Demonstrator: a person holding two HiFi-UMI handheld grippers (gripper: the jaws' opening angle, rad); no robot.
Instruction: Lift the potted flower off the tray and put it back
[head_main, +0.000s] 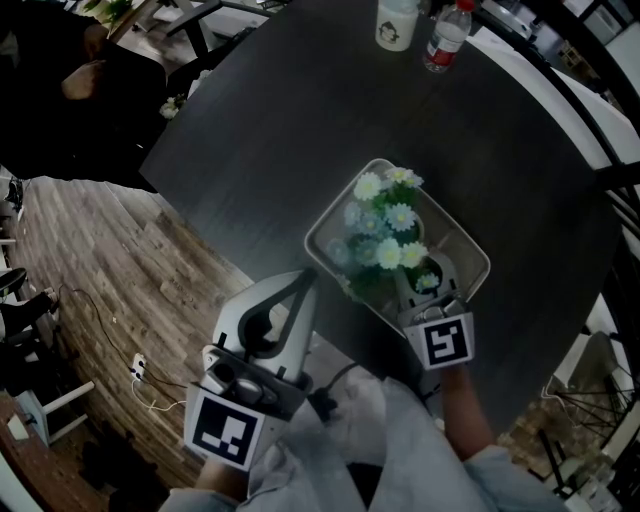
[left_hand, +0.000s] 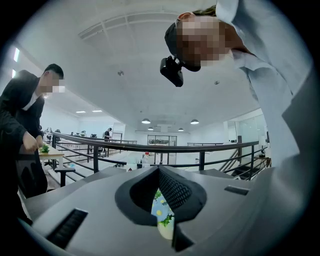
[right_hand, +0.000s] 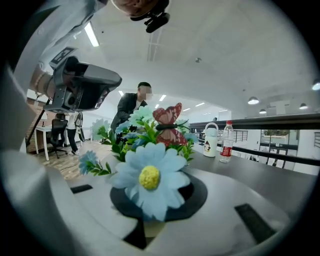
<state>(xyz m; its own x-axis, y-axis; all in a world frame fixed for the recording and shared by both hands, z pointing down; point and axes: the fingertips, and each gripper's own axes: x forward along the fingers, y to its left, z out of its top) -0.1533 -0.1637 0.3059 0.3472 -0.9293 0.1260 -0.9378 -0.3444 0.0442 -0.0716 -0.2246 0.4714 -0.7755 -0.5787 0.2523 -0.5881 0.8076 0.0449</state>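
Observation:
The potted flower (head_main: 385, 235), a bunch of pale blue, white and yellow blooms, stands in the white tray (head_main: 322, 236) on the dark table. My right gripper (head_main: 428, 286) reaches into the tray's near right side, shut on the cream pot at the flowers' foot. In the right gripper view (right_hand: 145, 226) a big blue bloom (right_hand: 149, 178) and a red butterfly pick (right_hand: 168, 123) fill the space over the jaws. My left gripper (head_main: 307, 277) is shut with nothing in it, its tip at the tray's near left edge. The left gripper view (left_hand: 160, 200) shows only a sliver of flowers.
A white mug (head_main: 396, 22) and a water bottle (head_main: 445, 36) stand at the table's far side. The table's left edge drops to a wooden floor (head_main: 110, 260) with cables. A person in dark clothes (left_hand: 25, 130) stands to the left. A railing (left_hand: 200, 150) runs beyond the table.

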